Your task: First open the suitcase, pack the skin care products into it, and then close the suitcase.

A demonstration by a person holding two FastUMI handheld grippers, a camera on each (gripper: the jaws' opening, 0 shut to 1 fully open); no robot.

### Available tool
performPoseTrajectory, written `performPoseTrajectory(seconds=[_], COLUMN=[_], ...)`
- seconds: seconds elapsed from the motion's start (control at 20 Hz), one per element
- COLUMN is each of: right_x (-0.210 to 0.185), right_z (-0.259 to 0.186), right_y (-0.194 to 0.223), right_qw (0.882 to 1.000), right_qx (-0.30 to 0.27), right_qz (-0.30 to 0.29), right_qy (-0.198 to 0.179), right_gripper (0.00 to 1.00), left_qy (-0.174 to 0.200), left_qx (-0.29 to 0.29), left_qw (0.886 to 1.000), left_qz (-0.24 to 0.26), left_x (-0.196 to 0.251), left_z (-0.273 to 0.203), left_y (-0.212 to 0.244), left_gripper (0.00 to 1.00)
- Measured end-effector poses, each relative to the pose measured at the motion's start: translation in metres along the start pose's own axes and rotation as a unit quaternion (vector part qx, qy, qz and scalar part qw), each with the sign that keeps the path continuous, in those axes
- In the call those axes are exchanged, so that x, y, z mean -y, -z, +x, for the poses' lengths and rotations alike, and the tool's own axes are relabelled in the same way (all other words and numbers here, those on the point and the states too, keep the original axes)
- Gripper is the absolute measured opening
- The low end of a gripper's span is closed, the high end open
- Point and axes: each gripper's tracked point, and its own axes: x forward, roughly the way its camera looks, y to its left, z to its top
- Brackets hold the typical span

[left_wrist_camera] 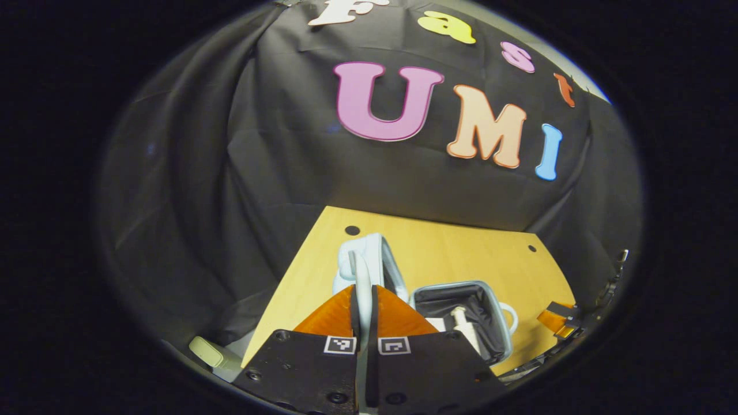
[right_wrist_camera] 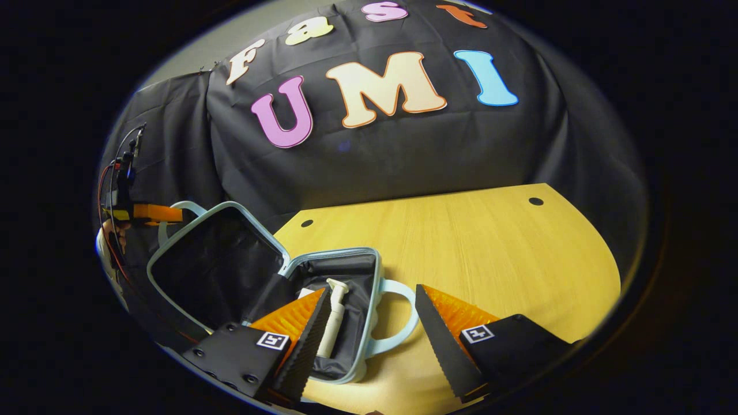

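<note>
Suitcase (right_wrist_camera: 346, 271) open on the wooden surface (right_wrist_camera: 490, 248), at lower left of the right gripper view: base lying flat with its dark lining exposed, lid (right_wrist_camera: 213, 265) standing up and tilted back toward the left edge of the frame. White pump bottle (right_wrist_camera: 334, 317) lying inside the base, a second pale item just beside it but too hidden to name. Looks like the packing step finished or nearly so, with closing in hand.

Left tool (left_wrist_camera: 363, 300) clamped together on the pale rim of the lid (left_wrist_camera: 369, 259), seen edge-on rising at bottom centre of the left gripper view; open base (left_wrist_camera: 461, 311) with the bottle (left_wrist_camera: 464, 328) at lower right of that frame. Same tool far off in the right gripper view at the left edge, at the top of the lid near its handle.

Right tool (right_wrist_camera: 375, 323) spread wide apart, holding nothing, hovering at the bottom of its view over the base's near end and its carry handle (right_wrist_camera: 398, 317).

Next move, as a judgement: swing the lid over and down onto the base without letting the rim slip, clear the right tool out of the lid's path first, perhaps steady the base, and check the bottle lies low enough not to block the lid.
</note>
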Motion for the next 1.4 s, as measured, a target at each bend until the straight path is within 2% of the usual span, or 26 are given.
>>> performPoseTrajectory(seconds=[0.3,0.6,0.8,1.05,1.4], right_x=[0.04,0.08,0.105,0.141,0.189], right_z=[-0.022,-0.044,-0.059,-0.075,-0.093], right_y=[-0.016,-0.023,-0.026,-0.024,-0.02], right_qw=[1.0,0.999,0.998,0.996,0.993], right_qx=[0.019,0.031,0.039,0.042,0.043], right_qz=[-0.001,-0.002,0.003,0.015,0.024], right_qy=[0.014,0.042,0.057,0.079,0.106], right_gripper=[0.93,0.93,0.92,0.92,0.92], left_qy=[0.077,0.154,0.191,0.205,0.201], left_qx=[0.018,0.008,-0.014,-0.067,-0.12], left_qw=[0.997,0.988,0.981,0.976,0.971], left_qz=[0.013,0.002,0.004,0.029,0.041], left_x=[0.097,0.182,0.234,0.281,0.317], left_z=[0.007,0.021,0.031,0.051,0.082], left_y=[-0.012,0.004,0.025,0.07,0.131], left_gripper=[0.0,0.0,0.0,0.01,0.01])
